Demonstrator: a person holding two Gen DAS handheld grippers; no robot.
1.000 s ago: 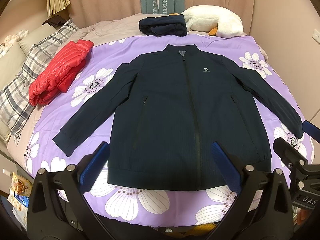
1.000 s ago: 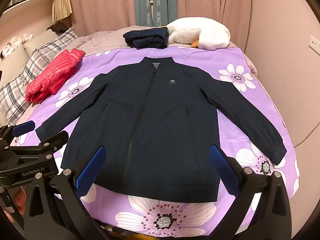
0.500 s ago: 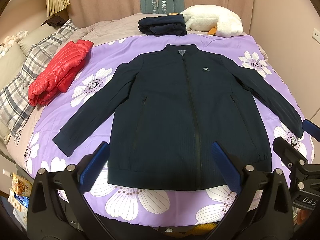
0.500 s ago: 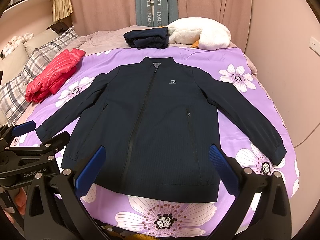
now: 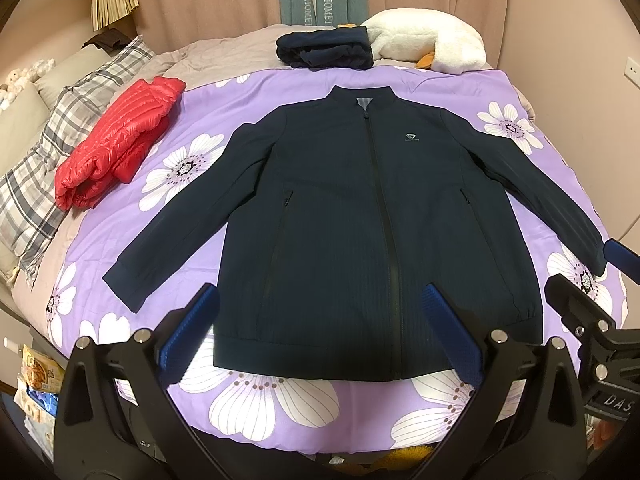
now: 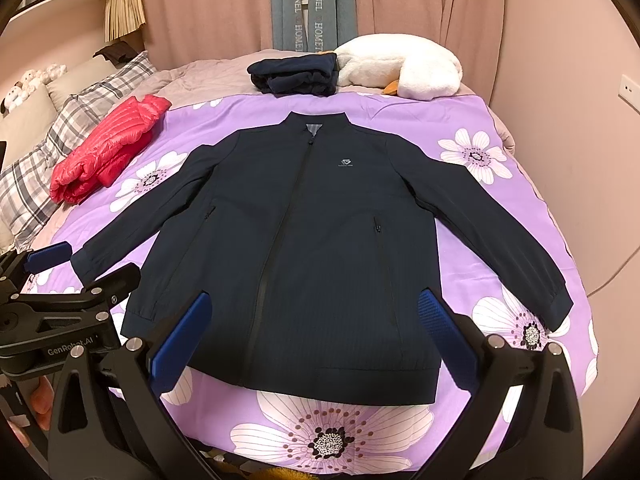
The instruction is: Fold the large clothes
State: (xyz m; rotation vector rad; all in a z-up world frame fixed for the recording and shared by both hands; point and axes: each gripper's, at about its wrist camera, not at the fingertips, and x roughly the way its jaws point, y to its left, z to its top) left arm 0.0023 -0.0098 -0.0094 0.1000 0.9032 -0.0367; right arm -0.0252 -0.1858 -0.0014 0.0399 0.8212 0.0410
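A navy zip jacket [image 5: 372, 216] [image 6: 304, 240] lies flat and face up on the purple flowered bedspread [image 5: 192, 208] [image 6: 496, 216], zipped, both sleeves spread out to the sides, hem toward me. My left gripper [image 5: 318, 330] hovers open above the hem, blue pads wide apart, nothing between them. My right gripper [image 6: 312, 330] hangs open the same way over the hem, also empty. Each gripper shows at the edge of the other's view.
A folded red puffer jacket [image 5: 116, 140] [image 6: 108, 148] lies at the left by plaid pillows [image 5: 44, 168]. A folded navy garment [image 5: 324, 50] [image 6: 296, 72] and a white plush toy [image 5: 432, 46] [image 6: 400, 66] sit at the far end. Curtains and walls ring the bed.
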